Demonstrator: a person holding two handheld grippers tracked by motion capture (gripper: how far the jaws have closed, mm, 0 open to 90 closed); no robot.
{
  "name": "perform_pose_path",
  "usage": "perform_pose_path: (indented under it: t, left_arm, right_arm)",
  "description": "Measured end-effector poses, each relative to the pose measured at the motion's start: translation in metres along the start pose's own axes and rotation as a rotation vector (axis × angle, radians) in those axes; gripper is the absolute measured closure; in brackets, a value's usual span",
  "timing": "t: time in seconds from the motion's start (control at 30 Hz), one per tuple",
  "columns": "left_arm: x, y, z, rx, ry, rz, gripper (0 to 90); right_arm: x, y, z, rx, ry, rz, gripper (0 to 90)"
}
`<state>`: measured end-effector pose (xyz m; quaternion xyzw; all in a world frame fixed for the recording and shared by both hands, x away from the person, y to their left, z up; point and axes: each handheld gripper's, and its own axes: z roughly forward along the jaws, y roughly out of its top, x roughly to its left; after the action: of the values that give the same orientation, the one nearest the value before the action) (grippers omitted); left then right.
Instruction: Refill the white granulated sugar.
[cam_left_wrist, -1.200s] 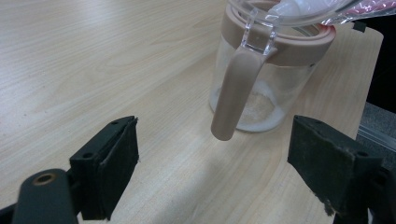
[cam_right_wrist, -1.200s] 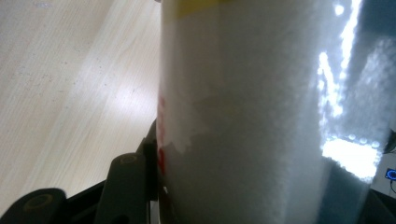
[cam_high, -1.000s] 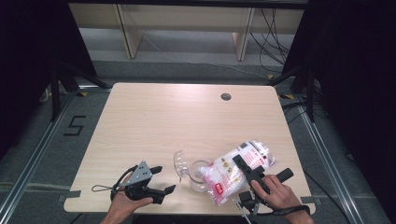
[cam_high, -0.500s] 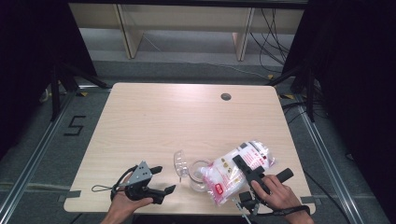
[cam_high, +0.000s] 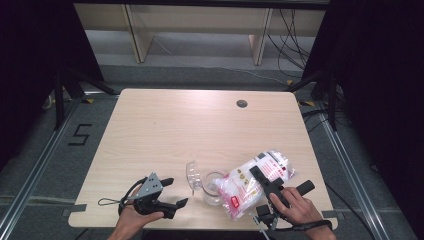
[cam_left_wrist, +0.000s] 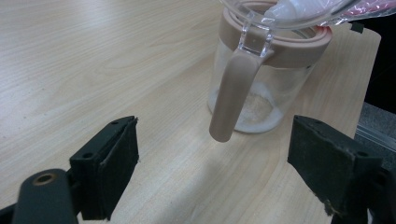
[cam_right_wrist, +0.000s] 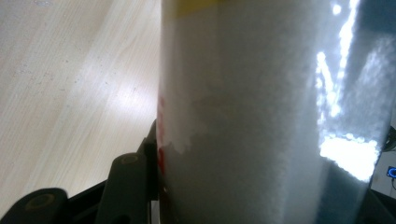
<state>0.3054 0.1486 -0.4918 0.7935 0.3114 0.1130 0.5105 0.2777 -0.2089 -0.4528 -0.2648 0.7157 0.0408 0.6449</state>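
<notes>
A clear glass jar (cam_high: 215, 189) with a tan rim stands near the table's front edge, its clear lid (cam_high: 192, 175) swung open to the left. In the left gripper view a thin layer of white granules (cam_left_wrist: 254, 106) lies in the jar (cam_left_wrist: 261, 79), and a tan clasp (cam_left_wrist: 232, 88) hangs down its side. A plastic bag of white granules (cam_high: 250, 185) with a red and white label is tilted, its corner (cam_left_wrist: 299, 7) over the jar's mouth. My right gripper (cam_high: 257, 176) is shut on the bag (cam_right_wrist: 261, 116). My left gripper (cam_high: 175, 192) is open, left of the jar, holding nothing (cam_left_wrist: 219, 172).
The wooden table (cam_high: 200, 130) has a round cable hole (cam_high: 242, 103) at the back right. Dark curtains flank the table, and a shelf frame stands behind it. A floor mark "5" (cam_high: 80, 135) lies to the left.
</notes>
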Motion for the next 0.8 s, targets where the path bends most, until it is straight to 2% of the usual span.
perform_pose_path:
  t: [0.1, 0.17, 0.3, 0.33, 0.37, 0.4, 0.5, 0.53, 0.63, 0.67, 0.73, 0.77, 0.8]
  left_arm:
    - [0.0001, 0.0000, 0.0002, -0.001, 0.000, -0.001, 15.8]
    - [-0.0003, 0.0001, 0.0000, 0.004, 0.006, -0.001, 15.8]
    - [0.0001, 0.0001, 0.0002, -0.002, 0.001, -0.002, 15.8]
    - [0.0004, 0.0002, 0.0001, -0.001, 0.001, 0.005, 15.8]
    - [0.0001, 0.0000, 0.0000, -0.001, 0.000, -0.001, 15.8]
    - [0.0001, 0.0000, 0.0000, -0.002, 0.000, -0.001, 15.8]
    - [0.0000, 0.0000, 0.0001, 0.001, 0.000, 0.001, 15.9]
    - [0.0000, 0.0002, -0.0004, 0.001, 0.000, 0.004, 15.8]
    - [0.0003, 0.0004, -0.0005, -0.006, 0.004, 0.007, 15.8]
    - [0.0020, 0.0008, -0.0014, 0.004, 0.002, 0.030, 15.9]
    - [0.0018, 0.0007, -0.0012, 0.004, 0.002, 0.028, 15.8]
    - [0.0013, 0.0006, -0.0008, -0.002, 0.001, 0.023, 15.9]
    - [0.0010, 0.0007, -0.0006, -0.005, 0.001, 0.021, 15.8]
  right_arm:
    - [-0.0005, -0.0002, -0.0007, 0.005, -0.007, -0.003, 52.4]
    - [0.0001, -0.0004, -0.0009, 0.008, -0.006, 0.015, 52.5]
    - [-0.0003, -0.0006, -0.0010, 0.007, -0.009, -0.011, 52.5]
    - [0.0000, -0.0004, -0.0006, 0.005, -0.003, -0.002, 52.5]
    - [-0.0008, -0.0006, -0.0003, 0.000, -0.001, -0.029, 52.5]
    - [0.0004, 0.0000, -0.0006, 0.005, 0.003, -0.014, 52.5]
    - [0.0006, 0.0001, -0.0005, 0.013, 0.013, -0.018, 52.6]
    - [0.0000, -0.0005, 0.0000, 0.005, 0.002, -0.040, 52.6]
    - [-0.0012, 0.0000, -0.0006, 0.004, 0.001, -0.032, 52.6]
    - [-0.0009, -0.0001, -0.0010, 0.008, 0.000, -0.023, 52.7]
    - [-0.0024, -0.0006, -0.0011, 0.002, -0.008, -0.040, 52.7]
    - [-0.0009, -0.0003, -0.0016, 0.009, -0.004, -0.007, 52.7]
    - [-0.0028, -0.0005, -0.0018, 0.007, -0.003, -0.027, 52.7]
